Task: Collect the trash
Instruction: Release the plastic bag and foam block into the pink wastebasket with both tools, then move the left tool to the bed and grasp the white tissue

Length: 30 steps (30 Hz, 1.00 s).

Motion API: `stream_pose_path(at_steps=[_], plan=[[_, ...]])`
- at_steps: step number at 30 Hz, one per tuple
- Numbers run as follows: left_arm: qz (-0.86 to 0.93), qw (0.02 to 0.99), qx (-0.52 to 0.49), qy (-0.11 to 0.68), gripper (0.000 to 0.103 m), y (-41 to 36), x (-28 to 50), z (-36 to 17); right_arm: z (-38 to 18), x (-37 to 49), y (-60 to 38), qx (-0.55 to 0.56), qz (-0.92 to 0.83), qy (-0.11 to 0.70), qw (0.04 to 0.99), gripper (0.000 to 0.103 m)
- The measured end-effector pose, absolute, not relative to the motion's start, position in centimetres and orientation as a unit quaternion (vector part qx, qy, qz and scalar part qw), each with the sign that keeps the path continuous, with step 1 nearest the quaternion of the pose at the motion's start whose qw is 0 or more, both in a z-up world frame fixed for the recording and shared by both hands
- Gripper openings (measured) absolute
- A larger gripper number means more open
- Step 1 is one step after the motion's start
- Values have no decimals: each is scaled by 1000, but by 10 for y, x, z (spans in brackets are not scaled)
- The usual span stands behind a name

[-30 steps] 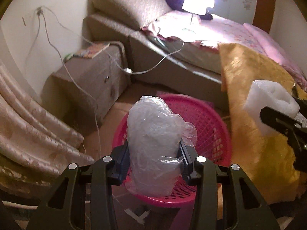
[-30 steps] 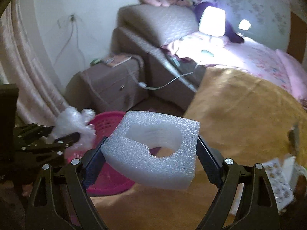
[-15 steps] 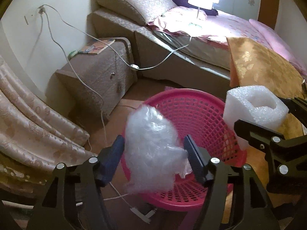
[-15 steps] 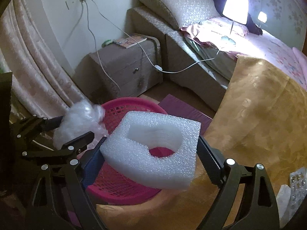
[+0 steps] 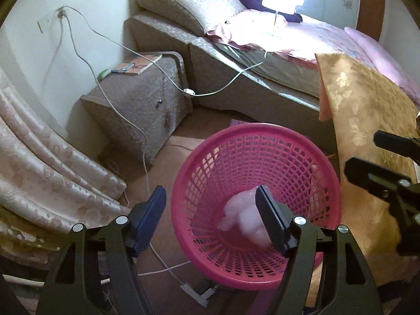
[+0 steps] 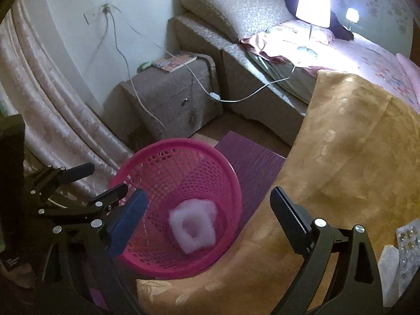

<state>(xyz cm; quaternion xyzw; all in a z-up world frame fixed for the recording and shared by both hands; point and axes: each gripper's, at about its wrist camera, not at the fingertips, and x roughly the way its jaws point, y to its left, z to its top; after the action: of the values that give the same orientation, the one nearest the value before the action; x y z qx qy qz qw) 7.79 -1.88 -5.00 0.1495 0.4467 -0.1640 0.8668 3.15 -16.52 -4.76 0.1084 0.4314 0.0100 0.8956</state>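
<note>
A pink mesh basket stands on the floor below both grippers. My left gripper hangs over its near rim, jaws still opening, with nothing between them. A pale lump of trash lies in the basket bottom, partly hidden behind one finger. In the right wrist view the white foam block with a hole lies inside the basket. My right gripper is above it, jaws still opening and empty. Each gripper shows in the other's view: the right gripper and the left gripper.
A nightstand with a book stands at the back left, white cables trailing down to a power strip. Curtain folds hang at left. A gold cloth drapes at right, a purple mat beside the basket, the bed behind.
Both grippers have opened. The clear plastic wrap left my left gripper and the foam block left my right gripper. Both now lie in the pink basket.
</note>
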Motion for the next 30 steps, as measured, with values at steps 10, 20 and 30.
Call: stream_pose_path(at_steps=[10, 20, 30], plan=[[-186, 876, 149, 419, 68, -28, 65, -38, -27, -15, -186, 127, -39, 390, 911, 92], [-221, 878, 157, 395, 68, -50, 42, -29, -14, -81, -232, 131, -130, 349, 919, 92], [-259, 868, 166, 389, 70, -75, 23, -25, -15, -157, -294, 169, -222, 321, 905, 92]])
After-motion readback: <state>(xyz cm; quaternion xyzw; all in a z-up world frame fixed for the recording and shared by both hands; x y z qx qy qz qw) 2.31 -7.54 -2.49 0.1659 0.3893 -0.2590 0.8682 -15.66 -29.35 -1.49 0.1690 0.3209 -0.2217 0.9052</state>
